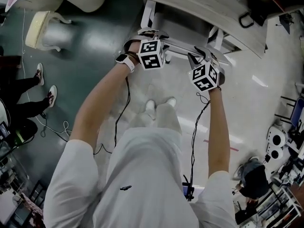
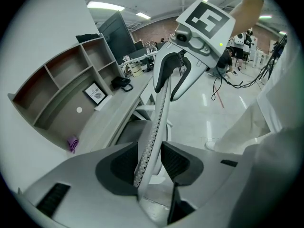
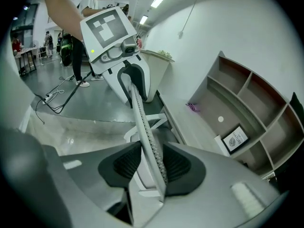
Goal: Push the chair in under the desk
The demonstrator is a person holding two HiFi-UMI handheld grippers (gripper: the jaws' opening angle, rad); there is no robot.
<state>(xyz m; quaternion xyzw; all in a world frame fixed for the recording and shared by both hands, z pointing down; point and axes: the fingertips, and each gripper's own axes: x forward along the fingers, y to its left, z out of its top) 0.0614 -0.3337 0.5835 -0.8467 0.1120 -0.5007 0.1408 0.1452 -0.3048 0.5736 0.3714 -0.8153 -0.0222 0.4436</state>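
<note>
Holding the chair (image 3: 140, 114), right tool (image 3: 152, 165) faces NATURE frame (image 3: 235, 138).

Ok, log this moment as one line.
left claw: shut on white mesh chair backrest | right claw: shut on same backrest | grey seat: partly under pale grey desk

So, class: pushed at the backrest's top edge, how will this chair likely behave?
The backrest, mesh on a thin frame, probably flexes first. Held high by the left gripper and right gripper, it may tilt. The glossy floor should let it glide.
</note>
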